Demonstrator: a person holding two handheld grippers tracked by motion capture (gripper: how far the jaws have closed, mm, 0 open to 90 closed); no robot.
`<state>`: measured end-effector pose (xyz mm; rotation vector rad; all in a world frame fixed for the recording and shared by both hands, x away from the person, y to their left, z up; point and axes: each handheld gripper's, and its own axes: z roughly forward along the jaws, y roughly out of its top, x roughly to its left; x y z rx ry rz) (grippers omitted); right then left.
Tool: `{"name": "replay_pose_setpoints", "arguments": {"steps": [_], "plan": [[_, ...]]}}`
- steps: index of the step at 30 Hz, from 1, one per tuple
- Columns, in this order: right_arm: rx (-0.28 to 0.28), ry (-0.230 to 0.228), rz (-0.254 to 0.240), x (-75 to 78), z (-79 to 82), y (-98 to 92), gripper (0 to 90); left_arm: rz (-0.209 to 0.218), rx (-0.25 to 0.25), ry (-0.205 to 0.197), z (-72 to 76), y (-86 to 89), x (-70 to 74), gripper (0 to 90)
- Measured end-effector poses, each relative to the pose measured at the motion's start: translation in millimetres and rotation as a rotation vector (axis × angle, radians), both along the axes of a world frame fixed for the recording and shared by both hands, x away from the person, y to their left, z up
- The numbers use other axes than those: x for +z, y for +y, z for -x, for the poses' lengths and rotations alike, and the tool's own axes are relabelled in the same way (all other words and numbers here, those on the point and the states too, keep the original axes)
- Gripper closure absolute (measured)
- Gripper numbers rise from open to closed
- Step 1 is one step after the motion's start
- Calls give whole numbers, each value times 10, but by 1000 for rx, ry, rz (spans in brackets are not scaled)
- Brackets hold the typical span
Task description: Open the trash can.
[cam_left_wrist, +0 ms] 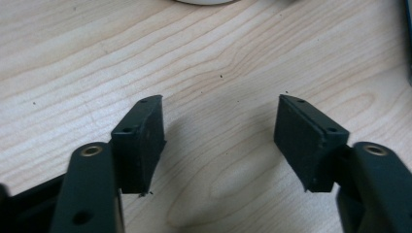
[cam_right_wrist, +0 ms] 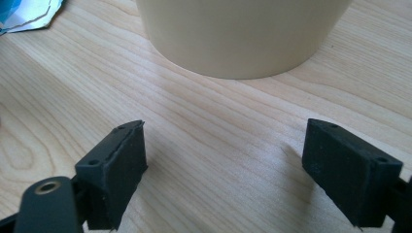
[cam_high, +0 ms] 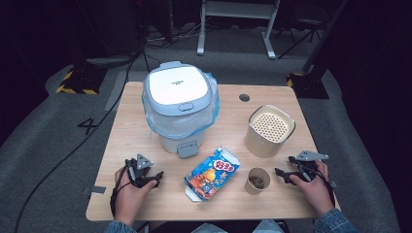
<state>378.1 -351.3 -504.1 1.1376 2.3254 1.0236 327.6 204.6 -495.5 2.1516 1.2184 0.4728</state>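
- table: light wood, everything sits on it
- bin: lid shut, blue liner, back centre-left
- canister: perforated top, back right
- carton: lying flat, front centre
- paper cup: upright, between carton and right gripper
- right gripper: jaws wide, empty, aimed at cup, just beside it
- left gripper: jaws wide, empty, over bare wood left of carton

Left gripper agape over bare wooden table.
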Motion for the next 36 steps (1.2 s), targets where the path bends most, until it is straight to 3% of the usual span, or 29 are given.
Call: {"name": "replay_pose_setpoints", "arguments": {"steps": [4, 6, 8, 13, 19, 28, 33, 36], "plan": [[2, 0, 0, 0, -1, -2, 163, 10, -22, 7, -6, 13, 44, 390], [2, 0, 0, 0, 0, -2, 163, 56, -45, 23, -3, 34, 106, 410], [4, 0, 0, 0, -1, -5, 164, 76, -61, 30, 4, 47, 166, 421], [6, -1, 0, -1, -2, -8, 165, 87, -94, 18, 26, 70, 304, 442], [6, -2, -1, -1, -1, -7, 165, 137, -141, -46, -8, 159, 611, 452], [14, -2, 1, -2, -4, -16, 166, 154, -204, -95, -40, 175, 940, 541], [14, -3, 1, -1, -4, -16, 166, 185, -287, -100, -140, 157, 1187, 672], [13, -3, 1, -1, -4, -16, 166, 195, -308, -98, -166, 145, 1252, 731]]}}
